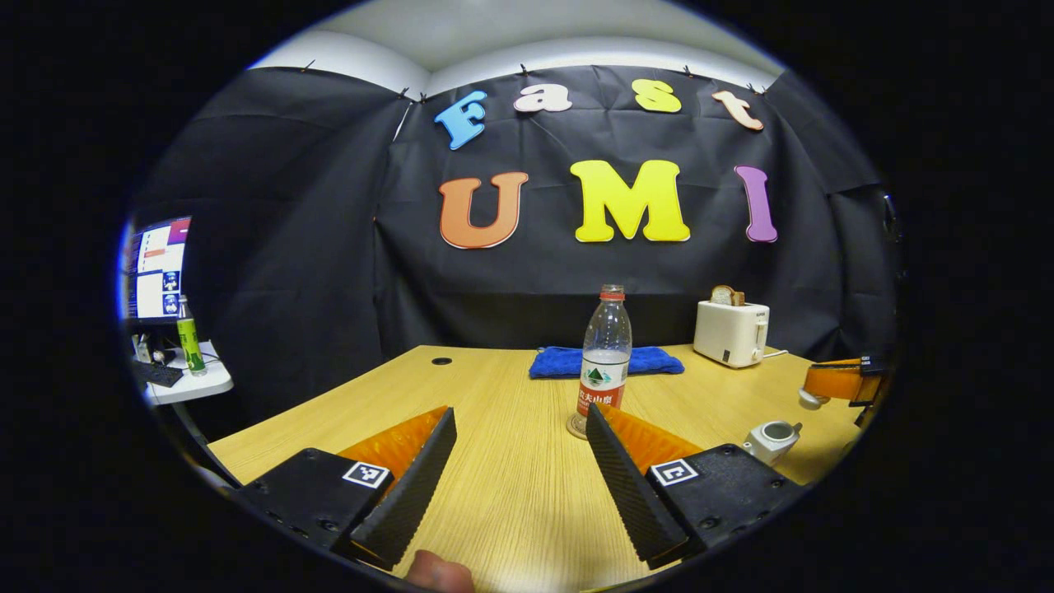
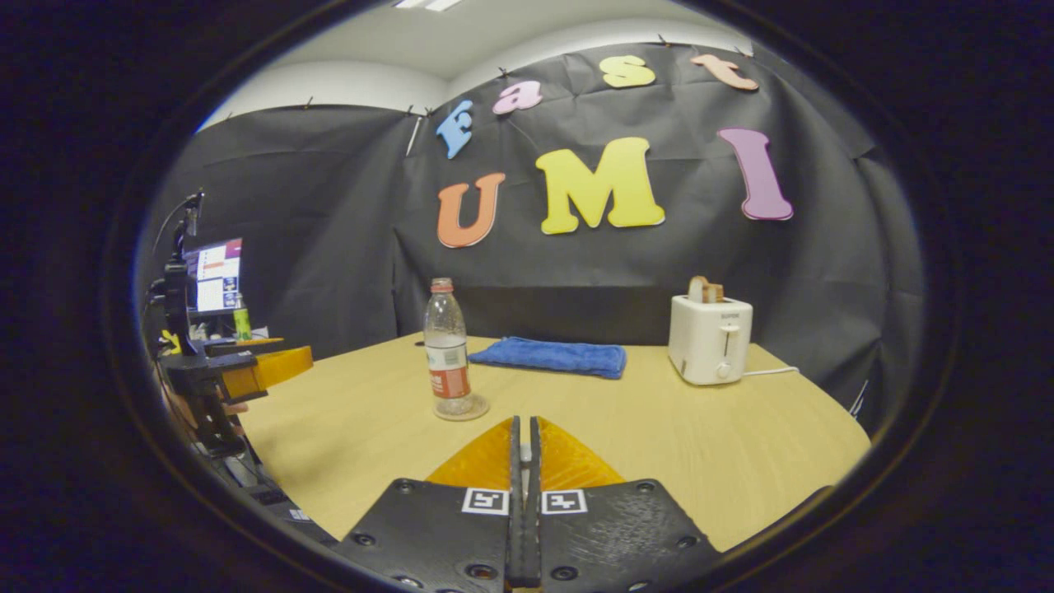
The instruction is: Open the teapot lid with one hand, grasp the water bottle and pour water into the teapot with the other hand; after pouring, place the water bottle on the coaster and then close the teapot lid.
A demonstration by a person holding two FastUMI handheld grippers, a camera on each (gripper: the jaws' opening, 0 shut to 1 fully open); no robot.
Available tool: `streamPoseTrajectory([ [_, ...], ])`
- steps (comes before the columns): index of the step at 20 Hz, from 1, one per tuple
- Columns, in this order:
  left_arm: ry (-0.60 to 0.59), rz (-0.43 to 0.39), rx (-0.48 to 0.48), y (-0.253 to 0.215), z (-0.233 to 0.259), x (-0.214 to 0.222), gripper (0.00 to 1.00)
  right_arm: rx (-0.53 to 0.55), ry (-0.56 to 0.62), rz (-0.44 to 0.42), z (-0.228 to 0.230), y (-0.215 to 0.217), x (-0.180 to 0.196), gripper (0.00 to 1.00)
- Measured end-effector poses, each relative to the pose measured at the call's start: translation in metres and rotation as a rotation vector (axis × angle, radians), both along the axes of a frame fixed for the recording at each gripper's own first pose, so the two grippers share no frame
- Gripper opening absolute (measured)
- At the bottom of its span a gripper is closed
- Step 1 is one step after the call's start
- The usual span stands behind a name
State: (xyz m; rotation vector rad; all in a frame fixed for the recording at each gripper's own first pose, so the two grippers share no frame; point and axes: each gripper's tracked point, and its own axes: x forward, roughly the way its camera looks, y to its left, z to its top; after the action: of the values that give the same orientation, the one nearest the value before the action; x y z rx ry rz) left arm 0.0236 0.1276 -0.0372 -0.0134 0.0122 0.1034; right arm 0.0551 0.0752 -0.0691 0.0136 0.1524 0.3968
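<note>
Left gripper view showed the left claw (image 1: 520,428) wide open and empty just short of the water bottle (image 1: 603,356) on its coaster (image 1: 576,428), where a careless nudge could topple it.

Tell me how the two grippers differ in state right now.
The left gripper has its fingers spread wide with nothing between them; the right gripper has its fingers nearly closed, something small showing in the slit. The left one points at the water bottle; the right one points past it. Both hang above the table.
</note>
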Motion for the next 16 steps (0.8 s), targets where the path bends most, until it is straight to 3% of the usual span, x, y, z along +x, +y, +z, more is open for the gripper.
streamPoseTrajectory([
  [7, -0.042, 0.035, -0.018, 0.014, 0.010, -0.031, 0.99, -0.003, 0.022, 0.046, -0.017, 0.021, 0.009, 0.00],
  [16, -0.059, 0.035, 0.002, 0.009, 0.019, -0.037, 0.99, -0.018, 0.028, 0.042, -0.035, 0.019, 0.010, 0.00],
])
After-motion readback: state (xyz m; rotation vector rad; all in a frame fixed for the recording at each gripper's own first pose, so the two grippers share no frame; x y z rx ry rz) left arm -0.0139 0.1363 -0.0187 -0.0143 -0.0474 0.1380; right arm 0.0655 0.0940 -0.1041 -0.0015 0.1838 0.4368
